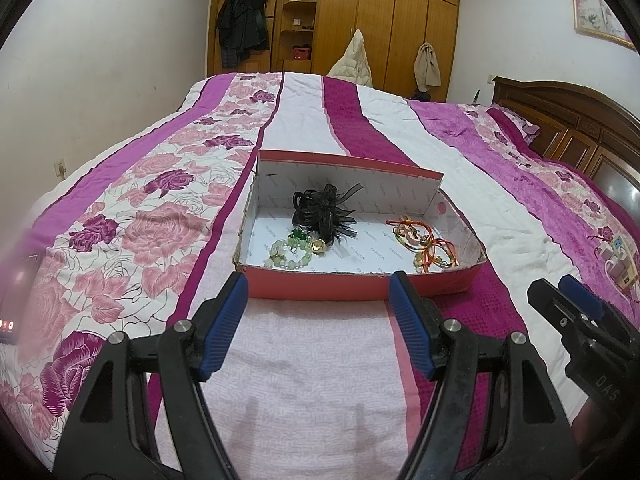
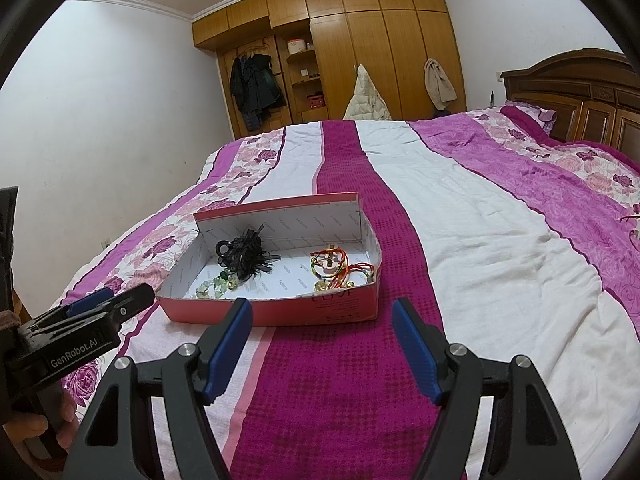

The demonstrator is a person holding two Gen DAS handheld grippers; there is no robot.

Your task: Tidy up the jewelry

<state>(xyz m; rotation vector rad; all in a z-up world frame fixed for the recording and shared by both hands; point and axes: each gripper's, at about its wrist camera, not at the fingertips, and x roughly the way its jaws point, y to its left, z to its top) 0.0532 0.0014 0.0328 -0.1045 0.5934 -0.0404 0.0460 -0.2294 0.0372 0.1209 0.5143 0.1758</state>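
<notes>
Box point(image 1: 352, 286): shallow red cardboard, white printed lining, set on the bedspread point(image 1: 312, 380) just ahead of both tools. Light, thin-walled; likely to slide or buckle if pushed at the rim.

Hair clip point(image 1: 324, 210): black, ribbon and net trim, at the back centre of the box floor. Soft trim, stiff plastic core; best taken by the plastic jaw part, not the net.

Bead bracelet point(image 1: 291, 255): pale green, front left of the box, just beside the clip. Hard, rounded, probably slippery; best pinched across the strand.

Cord bracelets point(image 1: 424, 246): red and orange string with gold charms, tangled at the right end. Limp, light; likely to lift as one clump.

Left gripper point(image 1: 318, 312): spread wide, nothing held.

Right gripper point(image 2: 322, 334): spread wide, nothing held.
</notes>
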